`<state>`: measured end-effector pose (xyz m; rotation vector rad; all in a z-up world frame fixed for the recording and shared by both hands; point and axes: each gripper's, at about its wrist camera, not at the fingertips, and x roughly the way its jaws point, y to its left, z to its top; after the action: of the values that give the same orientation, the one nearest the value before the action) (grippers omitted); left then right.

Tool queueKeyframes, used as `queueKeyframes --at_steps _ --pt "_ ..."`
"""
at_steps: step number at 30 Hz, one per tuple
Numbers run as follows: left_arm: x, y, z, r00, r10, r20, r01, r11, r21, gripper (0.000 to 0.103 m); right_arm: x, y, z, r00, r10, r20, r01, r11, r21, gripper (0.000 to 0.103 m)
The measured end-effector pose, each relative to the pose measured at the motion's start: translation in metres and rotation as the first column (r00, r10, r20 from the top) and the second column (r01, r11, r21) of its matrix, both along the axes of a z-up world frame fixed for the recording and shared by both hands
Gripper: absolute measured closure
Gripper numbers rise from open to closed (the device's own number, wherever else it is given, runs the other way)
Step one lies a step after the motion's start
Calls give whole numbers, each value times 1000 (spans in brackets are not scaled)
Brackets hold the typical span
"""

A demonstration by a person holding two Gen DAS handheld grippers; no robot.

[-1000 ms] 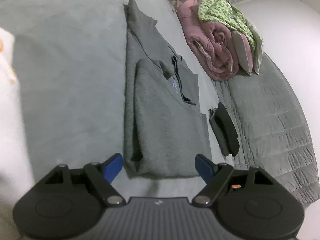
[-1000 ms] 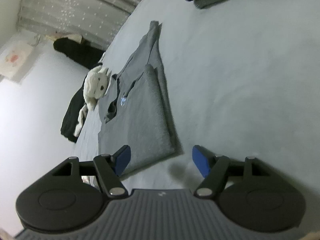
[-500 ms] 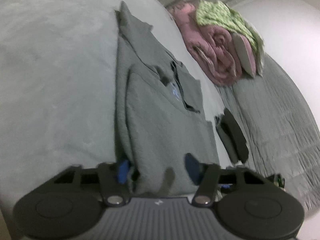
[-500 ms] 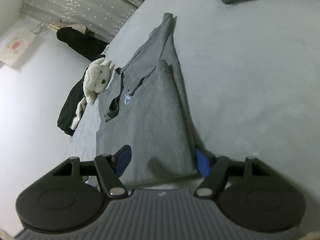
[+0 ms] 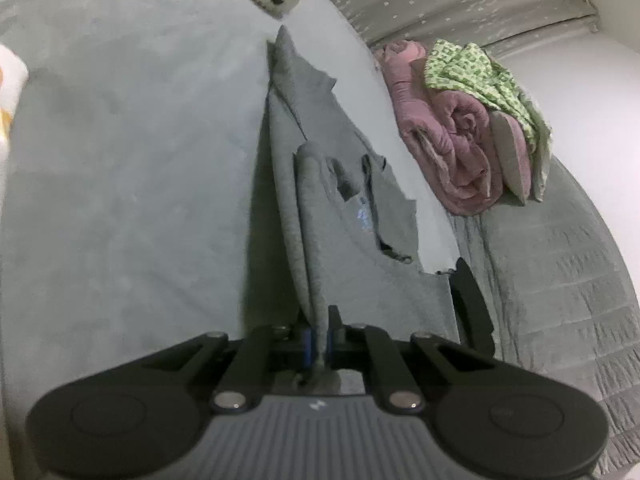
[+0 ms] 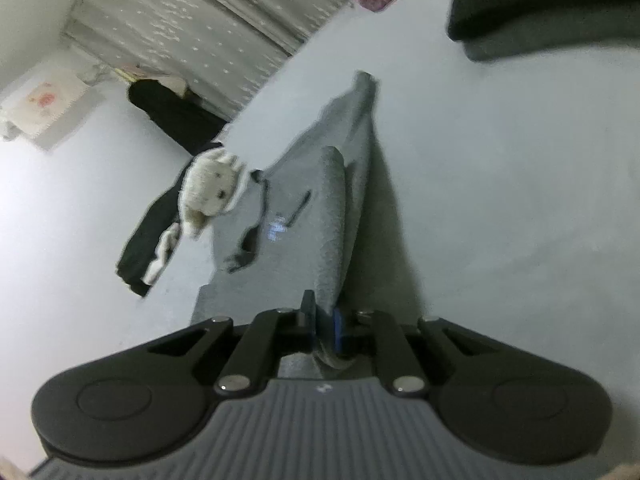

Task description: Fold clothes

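Both tongs — left gripper (image 5: 318,340) and right gripper (image 6: 324,330) — are clamped on the grey shirt's (image 5: 340,232) near hem; sleeves are folded in, the lengthwise fold remains.

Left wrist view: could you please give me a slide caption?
Left gripper closing on the grey shirt's near hem on the bed.

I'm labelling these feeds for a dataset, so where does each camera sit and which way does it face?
Left wrist: on the left gripper, looking along its closing fingers, clamped on the grey shirt, toward a pink quilt.
Right wrist: on the right gripper, closing fingers also pinching the shirt, facing a wall.
Shared: shirt, bed, plush toy, curtain.
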<state>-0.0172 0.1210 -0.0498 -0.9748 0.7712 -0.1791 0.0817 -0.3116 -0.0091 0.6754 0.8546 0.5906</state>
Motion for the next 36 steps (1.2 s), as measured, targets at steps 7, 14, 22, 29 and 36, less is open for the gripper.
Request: queueKeyframes --at_steps 7,14,22,29,36 --pt "-22 -2 17 999 -45 -12 45 999 -1 97 -25 2 17 999 26 24 -27 1000 7 93" --pt "-61 -3 27 990 -125 -67 126 992 18 97 -67 -7 24 998 43 -34 -45 998 -41 93" --pt "-101 -11 24 968 -212 -133 217 976 23 97 -104 -14 25 994 59 -92 -66 994 -82 93" --pt "-102 -17 -3 946 -271 -181 290 953 90 96 -100 -16 -8 983 37 -179 -57 992 -111 91" --pt "-104 -5 15 964 -237 -118 253 956 148 63 -102 -14 4 996 14 -92 -31 981 -191 81"
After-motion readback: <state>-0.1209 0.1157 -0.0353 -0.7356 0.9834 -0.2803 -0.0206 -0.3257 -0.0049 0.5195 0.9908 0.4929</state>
